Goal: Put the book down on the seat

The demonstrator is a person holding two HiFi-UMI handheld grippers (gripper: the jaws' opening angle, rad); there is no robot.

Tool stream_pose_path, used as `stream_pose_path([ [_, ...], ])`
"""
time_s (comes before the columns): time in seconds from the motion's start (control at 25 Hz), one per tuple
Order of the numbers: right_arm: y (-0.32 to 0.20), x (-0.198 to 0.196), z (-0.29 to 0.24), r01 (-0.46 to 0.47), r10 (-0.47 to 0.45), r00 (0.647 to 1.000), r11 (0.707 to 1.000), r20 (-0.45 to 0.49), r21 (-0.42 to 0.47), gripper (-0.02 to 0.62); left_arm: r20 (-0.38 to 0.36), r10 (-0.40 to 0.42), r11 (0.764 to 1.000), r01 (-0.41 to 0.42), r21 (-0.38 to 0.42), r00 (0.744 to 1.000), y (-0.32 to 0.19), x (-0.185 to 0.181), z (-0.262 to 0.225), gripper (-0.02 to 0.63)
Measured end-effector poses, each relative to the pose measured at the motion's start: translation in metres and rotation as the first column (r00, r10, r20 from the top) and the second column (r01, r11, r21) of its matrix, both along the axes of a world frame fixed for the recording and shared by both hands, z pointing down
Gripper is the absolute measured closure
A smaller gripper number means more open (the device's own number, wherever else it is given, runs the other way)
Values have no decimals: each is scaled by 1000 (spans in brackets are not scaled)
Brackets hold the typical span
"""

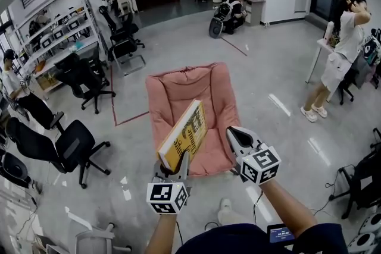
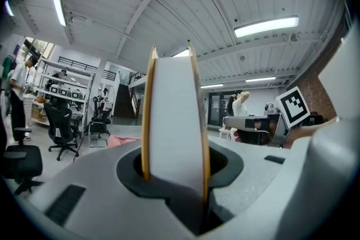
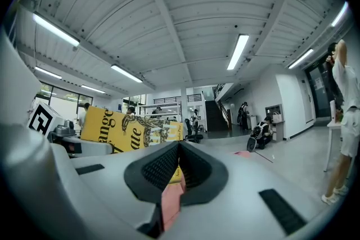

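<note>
We have the left gripper (image 1: pixel 174 168) clamped on the book (image 1: pixel 186 132). The pads press both covers at its lower edge, and in the left gripper view its white page edge stands upright between the jaws. The book is yellow with dark print. It is tilted, top leaning away from us, and held in the air over the front part of the pink seat (image 1: pixel 178 87), not resting on it. The right gripper (image 1: pixel 236 135) sits just right of the book, apart from it. Its jaws are drawn nearly together, a thin slit only, with nothing between them. The right gripper view shows the book's cover off to the left. Both grippers point level toward the seat. Black chairs (image 1: pixel 72 144) stand on the floor at left. A person (image 1: pixel 344 50) stands at far right, well apart.
</note>
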State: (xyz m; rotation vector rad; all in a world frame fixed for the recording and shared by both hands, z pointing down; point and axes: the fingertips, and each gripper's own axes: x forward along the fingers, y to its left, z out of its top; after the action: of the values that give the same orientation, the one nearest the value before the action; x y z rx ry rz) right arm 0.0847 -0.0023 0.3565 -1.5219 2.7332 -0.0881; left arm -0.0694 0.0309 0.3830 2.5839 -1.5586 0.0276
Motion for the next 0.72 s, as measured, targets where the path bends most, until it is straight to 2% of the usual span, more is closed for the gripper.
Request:
stream_pose_path([
  [0.72,-77,25,10,31,-31,999,999,-8,-12,577,-2,-36,999,36,-12,999,-73,26,7,459],
])
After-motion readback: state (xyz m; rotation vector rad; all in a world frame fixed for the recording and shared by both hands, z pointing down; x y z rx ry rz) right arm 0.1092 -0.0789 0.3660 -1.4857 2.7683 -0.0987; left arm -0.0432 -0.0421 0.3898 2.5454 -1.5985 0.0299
